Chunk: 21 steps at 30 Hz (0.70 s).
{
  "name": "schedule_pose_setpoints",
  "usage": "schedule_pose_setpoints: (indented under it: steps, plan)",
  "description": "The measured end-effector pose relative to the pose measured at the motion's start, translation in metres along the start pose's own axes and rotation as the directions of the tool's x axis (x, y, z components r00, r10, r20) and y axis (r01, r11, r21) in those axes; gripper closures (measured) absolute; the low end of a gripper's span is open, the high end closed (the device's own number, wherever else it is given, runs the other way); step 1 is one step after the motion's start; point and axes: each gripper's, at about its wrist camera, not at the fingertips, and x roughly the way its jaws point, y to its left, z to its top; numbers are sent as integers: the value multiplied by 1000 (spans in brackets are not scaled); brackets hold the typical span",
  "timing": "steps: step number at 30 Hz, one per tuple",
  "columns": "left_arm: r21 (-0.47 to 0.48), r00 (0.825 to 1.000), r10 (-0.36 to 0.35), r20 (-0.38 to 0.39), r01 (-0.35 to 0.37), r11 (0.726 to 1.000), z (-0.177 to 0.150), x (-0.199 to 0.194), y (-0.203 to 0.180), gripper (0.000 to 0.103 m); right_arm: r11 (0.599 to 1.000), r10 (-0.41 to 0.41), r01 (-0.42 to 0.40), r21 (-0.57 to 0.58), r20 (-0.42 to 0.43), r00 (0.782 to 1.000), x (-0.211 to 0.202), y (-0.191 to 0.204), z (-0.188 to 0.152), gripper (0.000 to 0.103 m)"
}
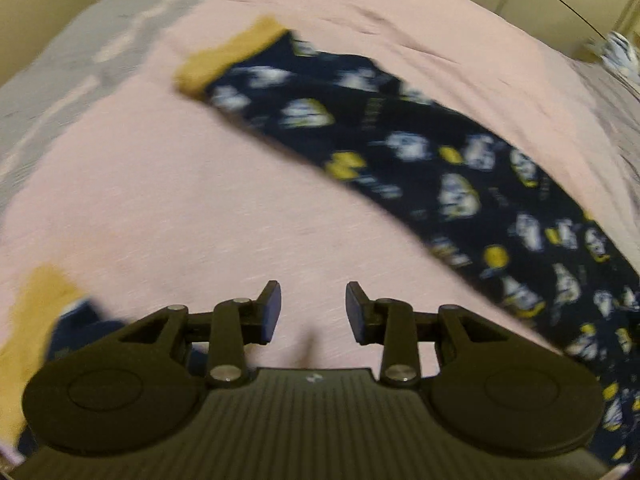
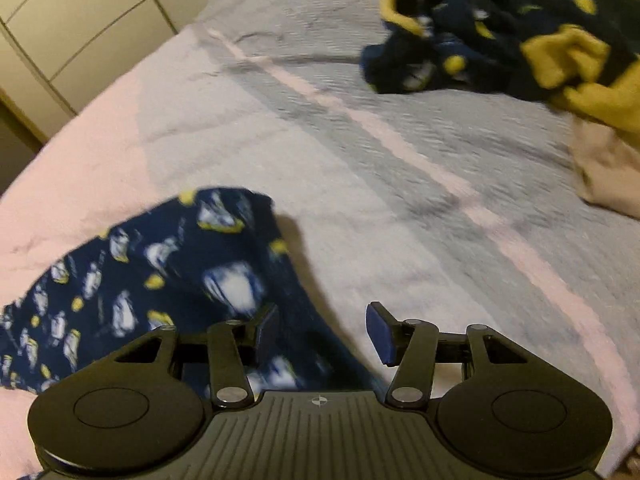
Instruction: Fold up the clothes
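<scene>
You are working over a bed spread with a pale pink sheet (image 1: 168, 184), and a quilted grey-lilac blanket with a pink stripe (image 2: 360, 152) lies over part of it. Your left gripper (image 1: 313, 312) hangs just above the bare pink sheet with its fingers spread and nothing between them. The navy patterned pyjama trousers with white and yellow prints (image 1: 440, 168) lie stretched out diagonally ahead of it, one mustard-yellow cuff (image 1: 224, 56) at the far end of the leg; a second mustard cuff (image 1: 36, 320) shows at the lower left edge. Your right gripper (image 2: 324, 334) is also spread wide, and a fold of the same trousers (image 2: 160, 264) lies bunched under its left finger; whether the pad touches the cloth you cannot tell. Farther up the blanket sits a crumpled navy and mustard-yellow garment (image 2: 500, 36), with a beige cloth (image 2: 608, 168) just beside it. Cream panelled cupboard doors (image 2: 72, 24) stand beyond the bed.
</scene>
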Motion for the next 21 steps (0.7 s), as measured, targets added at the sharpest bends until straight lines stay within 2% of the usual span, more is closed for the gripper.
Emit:
schedule_pose_setpoints:
  steps: [3, 6, 10, 11, 12, 13, 15, 17, 19, 21]
  plan:
    - [12, 997, -69, -21, 69, 998, 15, 19, -35, 73, 988, 104, -98, 116, -44, 994, 28, -17, 18, 50]
    - [13, 992, -117, -38, 118, 993, 22, 33, -66, 73, 954, 211, -188, 234, -75, 975, 55, -34, 36, 50]
    - [-18, 993, -108, -50, 107, 994, 4, 36, -99, 73, 874, 353, -292, 389, -95, 931, 92, -57, 60, 51]
    - [-26, 993, -106, -53, 105, 994, -1, 37, -107, 73, 848, 388, -314, 426, -96, 917, 101, -62, 66, 53]
    - [-33, 993, -104, -56, 102, 994, -6, 37, -115, 73, 820, 423, -335, 463, -96, 901, 110, -68, 72, 63]
    - [-41, 993, -102, -59, 99, 994, -10, 38, -123, 74, 790, 456, -355, 500, -94, 885, 119, -74, 78, 65]
    - [-56, 993, -97, -65, 94, 994, -19, 39, -139, 74, 844, 478, -405, 352, -151, 865, 121, -51, 80, 65]
    - [-68, 993, -91, -74, 86, 994, -28, 41, -154, 74, 903, 429, -416, 107, -251, 868, 116, -19, 74, 65]
    - [-72, 993, -80, -87, 74, 995, -34, 43, -165, 74, 903, 336, -394, -171, -292, 896, 108, 9, 65, 65]
    - [-69, 993, -70, -94, 64, 996, -38, 46, -173, 74, 866, 254, -343, -364, -272, 928, 100, 26, 58, 65]
